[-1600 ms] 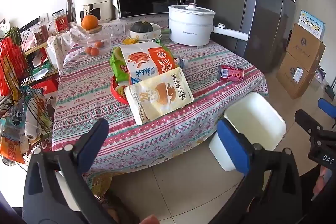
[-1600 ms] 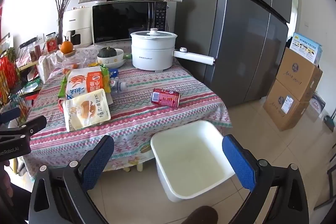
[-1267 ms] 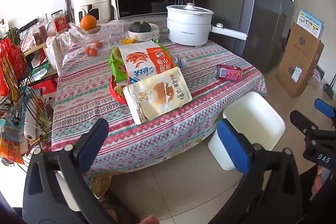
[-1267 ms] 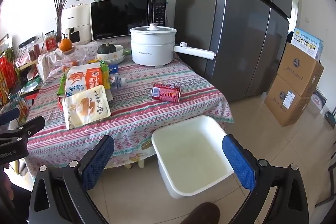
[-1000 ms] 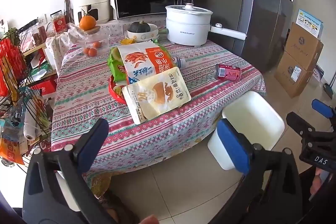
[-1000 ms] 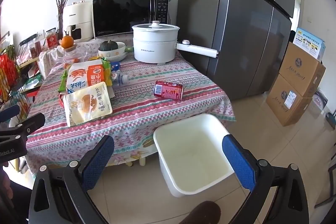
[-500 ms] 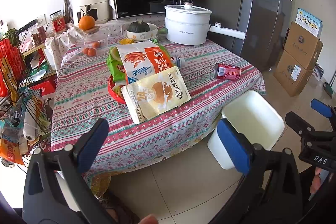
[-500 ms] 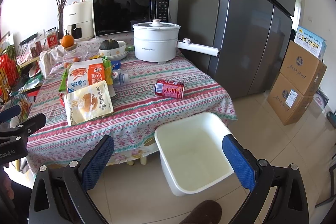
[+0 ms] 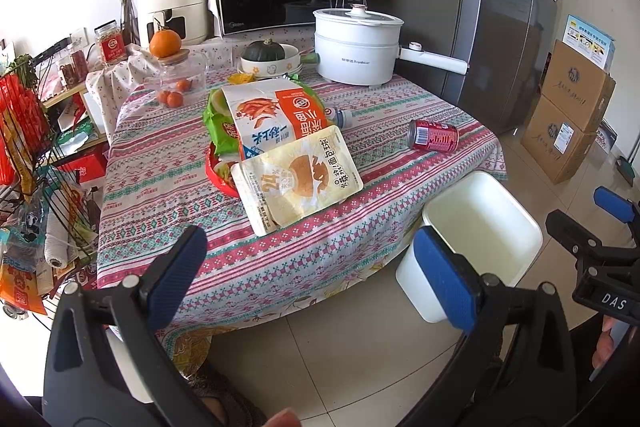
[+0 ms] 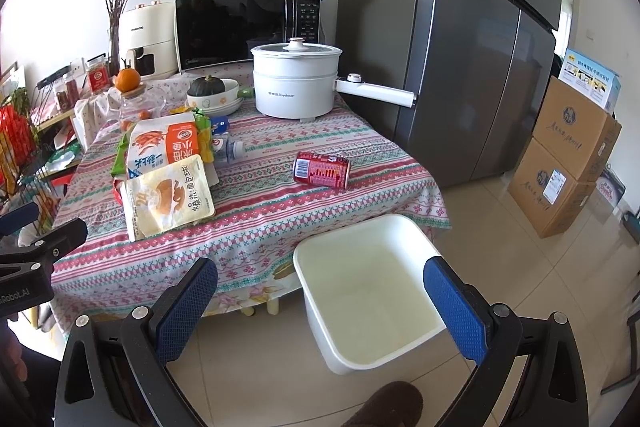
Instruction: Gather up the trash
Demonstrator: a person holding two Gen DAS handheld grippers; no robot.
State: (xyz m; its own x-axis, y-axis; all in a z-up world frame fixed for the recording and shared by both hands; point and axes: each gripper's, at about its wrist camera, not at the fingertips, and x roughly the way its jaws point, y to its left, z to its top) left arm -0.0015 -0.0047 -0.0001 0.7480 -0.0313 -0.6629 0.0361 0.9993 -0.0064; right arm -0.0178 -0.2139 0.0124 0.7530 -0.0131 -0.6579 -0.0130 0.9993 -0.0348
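Left gripper (image 9: 312, 277): you hold it off the table's front edge, above the floor, its blue pads spread wide with nothing between them.
Right gripper (image 10: 320, 307): you hold it over the floor by the table's front right corner, its pads likewise wide apart and bare.
Bin (image 10: 416, 247): the white tub stands on the tiled floor, tucked against the table's front right corner, open side up.
Can (image 10: 321, 170): the red drink can lies on its side near the table's right edge.
Cream pouch (image 9: 298, 179): lies flat near the middle of the table (image 9: 160, 195), toward the front edge.
Orange-and-white bag (image 9: 276, 117): lies just behind the pouch, partly under it, over a green packet (image 9: 218, 131).
Small bottle (image 10: 228, 149): lies on its side beside the bags.
White pot (image 10: 296, 83): stands at the table's back edge.
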